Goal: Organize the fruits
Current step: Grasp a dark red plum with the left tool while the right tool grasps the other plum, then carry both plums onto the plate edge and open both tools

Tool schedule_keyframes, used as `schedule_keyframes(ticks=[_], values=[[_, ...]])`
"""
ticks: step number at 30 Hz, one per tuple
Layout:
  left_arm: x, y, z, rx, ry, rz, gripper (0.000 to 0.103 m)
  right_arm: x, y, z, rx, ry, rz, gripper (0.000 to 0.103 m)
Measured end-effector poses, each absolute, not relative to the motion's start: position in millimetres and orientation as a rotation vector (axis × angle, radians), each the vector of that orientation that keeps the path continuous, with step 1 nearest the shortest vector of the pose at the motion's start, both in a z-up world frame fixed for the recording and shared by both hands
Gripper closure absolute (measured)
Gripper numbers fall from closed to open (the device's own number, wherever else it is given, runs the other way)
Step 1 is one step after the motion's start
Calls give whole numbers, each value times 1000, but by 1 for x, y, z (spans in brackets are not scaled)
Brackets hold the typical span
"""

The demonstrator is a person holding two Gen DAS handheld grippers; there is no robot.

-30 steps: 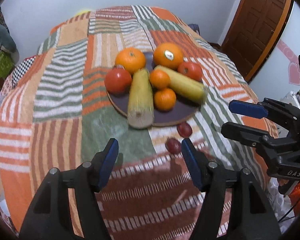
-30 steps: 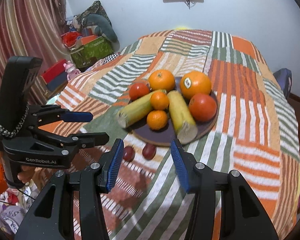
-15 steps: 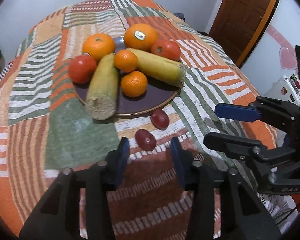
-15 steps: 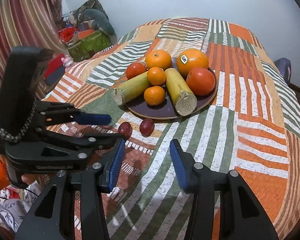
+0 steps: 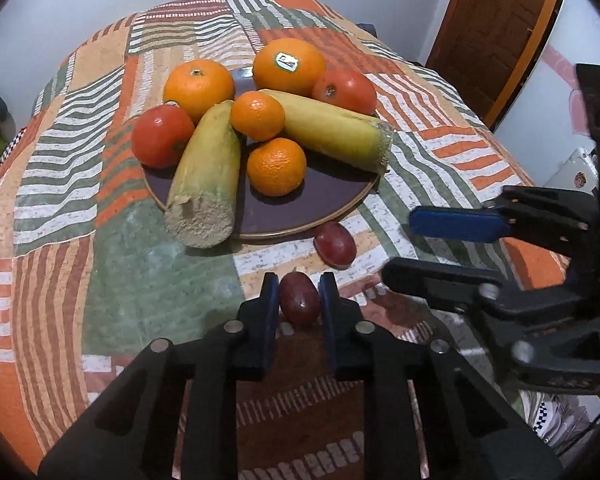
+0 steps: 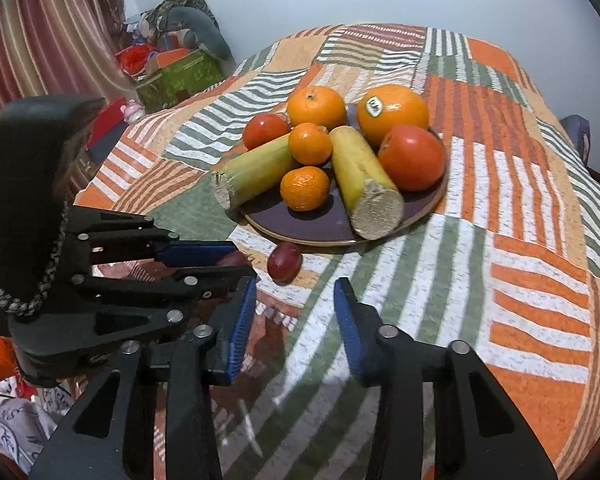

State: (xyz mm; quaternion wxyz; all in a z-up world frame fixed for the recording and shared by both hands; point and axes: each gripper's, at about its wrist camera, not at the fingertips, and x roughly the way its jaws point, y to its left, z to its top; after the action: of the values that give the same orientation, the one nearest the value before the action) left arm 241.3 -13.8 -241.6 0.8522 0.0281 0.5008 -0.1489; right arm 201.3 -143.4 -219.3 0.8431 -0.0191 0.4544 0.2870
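A dark purple plate on the patchwork cloth holds oranges, tomatoes and two yellow-green cane pieces. Two red grapes lie on the cloth in front of it. My left gripper is shut on the near grape, which rests on the cloth. The second grape lies free just beyond, by the plate rim; it also shows in the right wrist view. My right gripper is open and empty, hovering short of that grape. The left gripper shows there with the held grape mostly hidden.
The round table's cloth drops off at the near edge. A wooden door stands at the back right. Boxes and soft toys sit on the floor beyond the table's left side, by a striped curtain.
My left gripper moved forward and down to the near grape and closed on it. My right gripper moved a little closer to the plate and stayed open.
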Motion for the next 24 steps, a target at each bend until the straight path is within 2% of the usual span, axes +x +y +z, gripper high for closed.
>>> schedule_keyframes(ticks=[2,6,11,24], values=[[239,-9,-240,52,1050,-310,83,204,-138,-223,-39,972,616,73],[237,1,-235,28,1045,-301,83,209,-126,-229,-62,991,617,74],[238,9,-231,5,1037,-294,83,214,-118,-231,-91,996,593,84],[239,3,-225,0,1023,-299,83,214,-117,-226,-110,976,592,84]])
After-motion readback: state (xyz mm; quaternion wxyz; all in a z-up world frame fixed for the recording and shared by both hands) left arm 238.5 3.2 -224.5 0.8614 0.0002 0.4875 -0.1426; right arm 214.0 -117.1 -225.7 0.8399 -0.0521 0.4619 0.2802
